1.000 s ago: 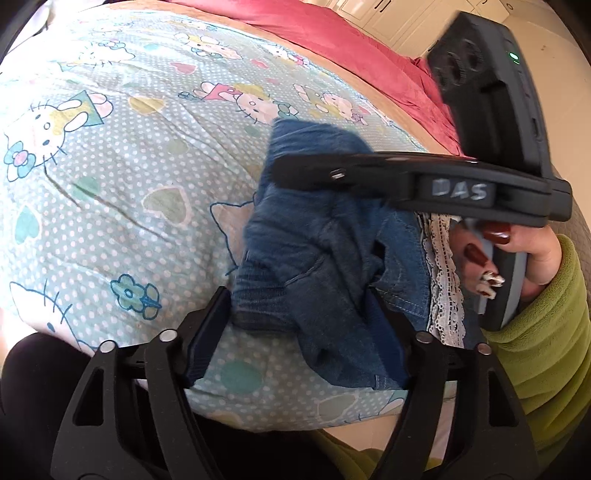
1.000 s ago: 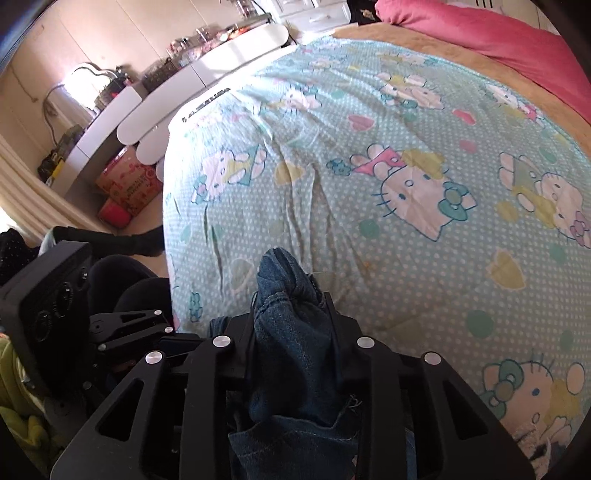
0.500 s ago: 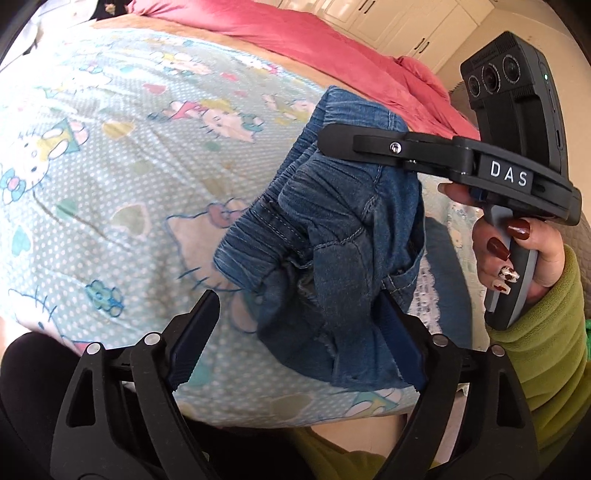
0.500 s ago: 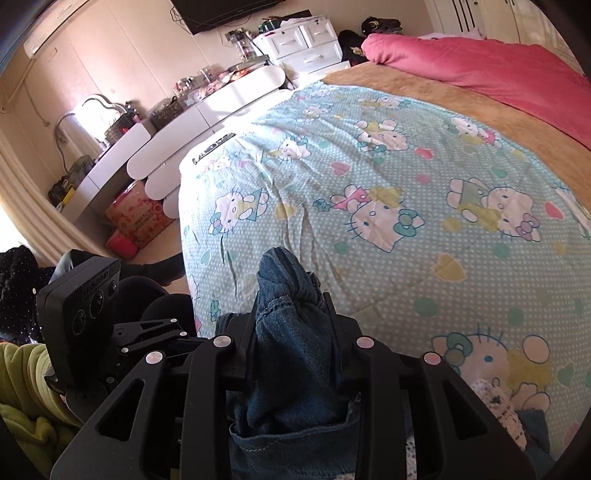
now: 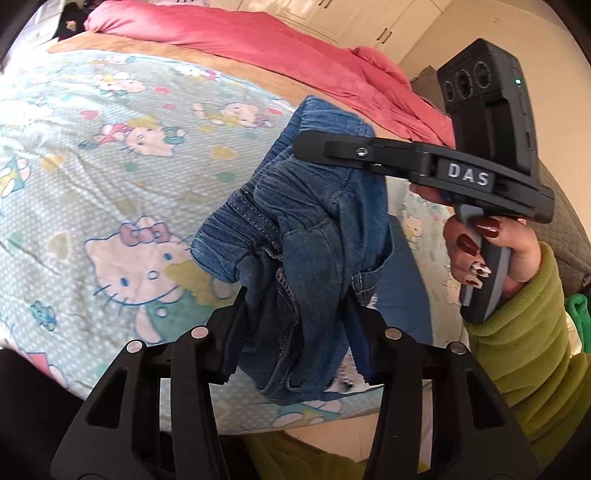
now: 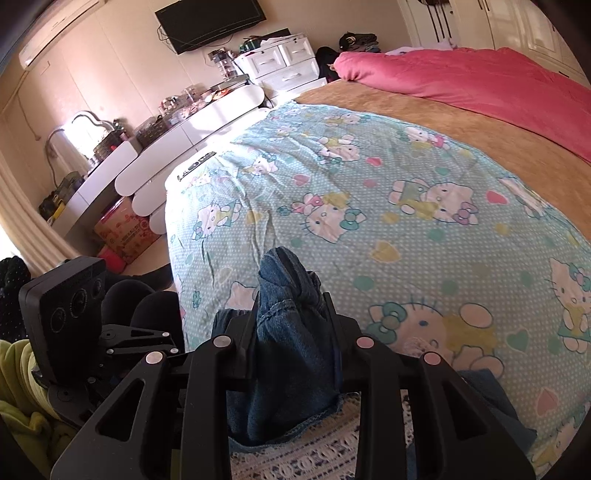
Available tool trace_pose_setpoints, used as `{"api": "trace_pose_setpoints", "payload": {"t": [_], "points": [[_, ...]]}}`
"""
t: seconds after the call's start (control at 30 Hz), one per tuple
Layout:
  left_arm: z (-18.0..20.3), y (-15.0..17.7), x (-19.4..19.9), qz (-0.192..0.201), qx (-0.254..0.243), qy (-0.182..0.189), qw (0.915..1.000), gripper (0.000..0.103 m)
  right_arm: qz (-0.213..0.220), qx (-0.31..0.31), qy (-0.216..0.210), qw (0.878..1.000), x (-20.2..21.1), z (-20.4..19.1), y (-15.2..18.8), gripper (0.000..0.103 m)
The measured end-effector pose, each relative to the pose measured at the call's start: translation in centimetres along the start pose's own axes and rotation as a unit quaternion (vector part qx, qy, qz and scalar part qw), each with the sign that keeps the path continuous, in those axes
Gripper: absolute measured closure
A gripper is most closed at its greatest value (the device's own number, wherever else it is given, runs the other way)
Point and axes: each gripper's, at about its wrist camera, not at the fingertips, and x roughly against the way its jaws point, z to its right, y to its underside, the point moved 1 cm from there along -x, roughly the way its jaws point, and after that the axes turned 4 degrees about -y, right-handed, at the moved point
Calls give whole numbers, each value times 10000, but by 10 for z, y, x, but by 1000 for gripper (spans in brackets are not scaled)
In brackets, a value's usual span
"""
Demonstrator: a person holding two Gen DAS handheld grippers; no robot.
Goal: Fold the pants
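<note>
Closing on bunched denim pants, left gripper; right gripper pinching them, frame centre; advise: lift evenly, spread flat over bed sheet.

Sunlit beige walls, wall-mounted television, white drawers, cartoon-print bedsheet
</note>
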Motion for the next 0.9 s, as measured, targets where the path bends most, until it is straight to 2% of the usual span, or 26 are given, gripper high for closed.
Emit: {"api": "trace_pose_setpoints", "payload": {"t": [0.33,0.67,0.77,0.87,0.9], "points": [[26,-2,-7,-90,-423,192,9989,63,162,-244,178,9994,25,21,19,69],[60,10,-30,-362,-790,567,9946,63,334,-651,702,9948,63,46,39,65],[67,13,-33,-491,-903,801,9915,60,413,-821,940,9913,79,53,47,60],[63,15,-25,-514,-899,1080,9887,56,450,-959,1085,9884,87,58,56,51],[58,14,-21,-453,-875,1044,9896,56,447,-1029,1123,9873,88,59,60,46]]}}
